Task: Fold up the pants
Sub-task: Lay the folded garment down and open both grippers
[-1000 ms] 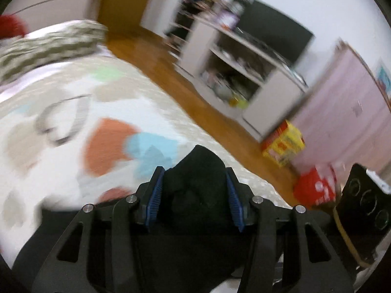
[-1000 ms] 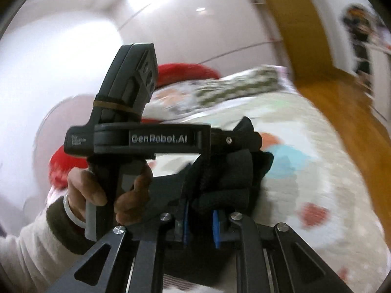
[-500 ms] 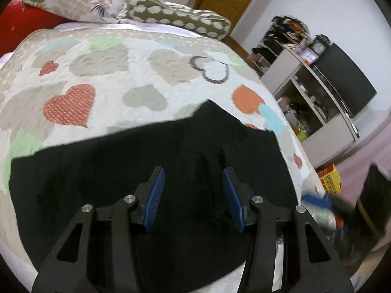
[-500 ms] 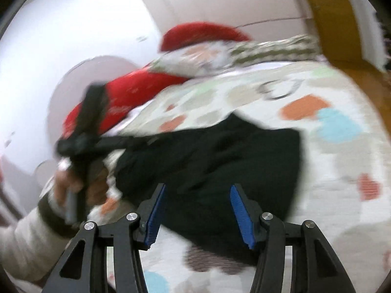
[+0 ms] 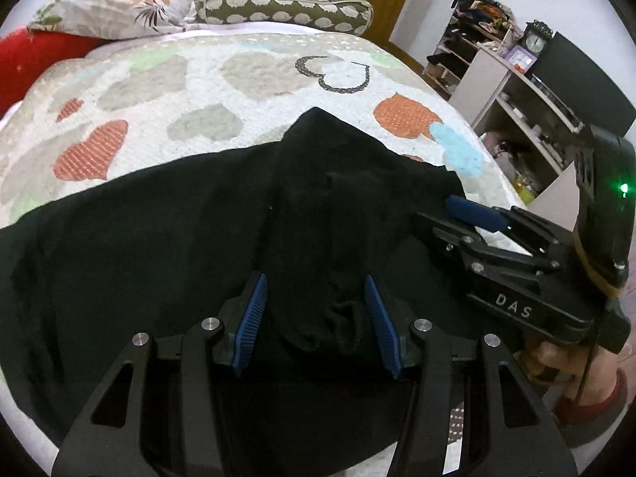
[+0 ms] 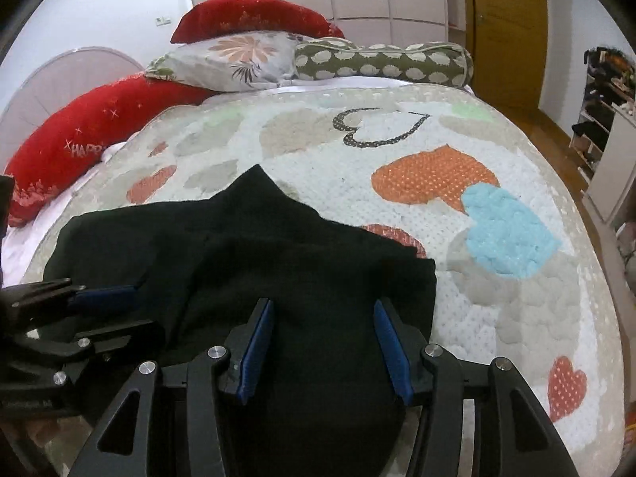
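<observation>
- Pants (image 5: 198,238): black, lying spread on the heart-patterned bedspread (image 5: 206,79), at its near edge, below the pillows (image 6: 254,59).
- Handling: soft, limp knit, probably light; it should crease and bunch readily, not slip. Best gripped at an edge or corner, through both layers.
- Long axis: runs across the bed, side to side in both views; a peaked fold points toward the pillows. Which end is the waist cannot be told.
- Left tongs (image 5: 316,318): jaws about half open, gaping a little wider just now; cloth bunched between the pads, not clamped.
- Right tongs (image 6: 324,351): jaws recently parted, about half open over the cloth, gripping nothing.
</observation>
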Tool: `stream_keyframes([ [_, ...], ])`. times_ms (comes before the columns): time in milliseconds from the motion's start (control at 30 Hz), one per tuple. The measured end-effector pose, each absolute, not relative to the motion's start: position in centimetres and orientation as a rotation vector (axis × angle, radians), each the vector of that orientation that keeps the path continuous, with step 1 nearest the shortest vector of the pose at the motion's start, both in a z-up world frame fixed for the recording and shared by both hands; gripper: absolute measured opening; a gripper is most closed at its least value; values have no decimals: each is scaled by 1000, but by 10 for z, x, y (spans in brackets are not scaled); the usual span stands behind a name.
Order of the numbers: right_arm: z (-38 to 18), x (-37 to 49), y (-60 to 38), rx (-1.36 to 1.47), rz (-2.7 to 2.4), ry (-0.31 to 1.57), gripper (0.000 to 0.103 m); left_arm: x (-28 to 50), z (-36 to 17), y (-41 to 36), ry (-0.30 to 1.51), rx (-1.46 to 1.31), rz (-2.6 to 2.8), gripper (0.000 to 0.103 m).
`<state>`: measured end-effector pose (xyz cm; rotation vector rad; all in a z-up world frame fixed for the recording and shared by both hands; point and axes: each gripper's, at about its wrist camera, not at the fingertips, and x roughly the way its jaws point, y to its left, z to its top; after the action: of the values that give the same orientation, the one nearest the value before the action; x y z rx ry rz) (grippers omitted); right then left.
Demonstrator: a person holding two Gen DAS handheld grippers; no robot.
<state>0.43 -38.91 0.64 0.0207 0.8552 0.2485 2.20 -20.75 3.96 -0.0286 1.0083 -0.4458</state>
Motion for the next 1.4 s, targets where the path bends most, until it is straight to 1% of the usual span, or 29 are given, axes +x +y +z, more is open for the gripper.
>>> stream_keyframes([
  [200, 27, -34, -393, 26, 278, 840, 51, 16, 38, -202, 989, -48, -432, 51],
  [367, 7, -69, -379, -84, 273, 880, 52, 14, 36, -203, 976, -57, -425, 52],
  [433, 5, -76, -381, -73, 265, 869, 52, 13, 37, -202, 976, -70, -422, 52],
  [567, 26, -79, -390, 3, 285, 848, 51, 2, 43, -195, 976, -82, -402, 52],
  [700, 39, -71, -377, -22, 293, 818, 52, -13, 52, -182, 957, -90, -364, 52],
  [933, 32, -54, -345, -30, 335, 851, 52, -37, 62, -156, 924, -56, -254, 52],
  [1200, 15, -50, -321, -78, 361, 898, 51, -46, 60, -123, 918, -98, -182, 52],
  [1400, 27, -57, -327, -58, 358, 880, 51, -51, 60, -112, 915, -124, -164, 52],
])
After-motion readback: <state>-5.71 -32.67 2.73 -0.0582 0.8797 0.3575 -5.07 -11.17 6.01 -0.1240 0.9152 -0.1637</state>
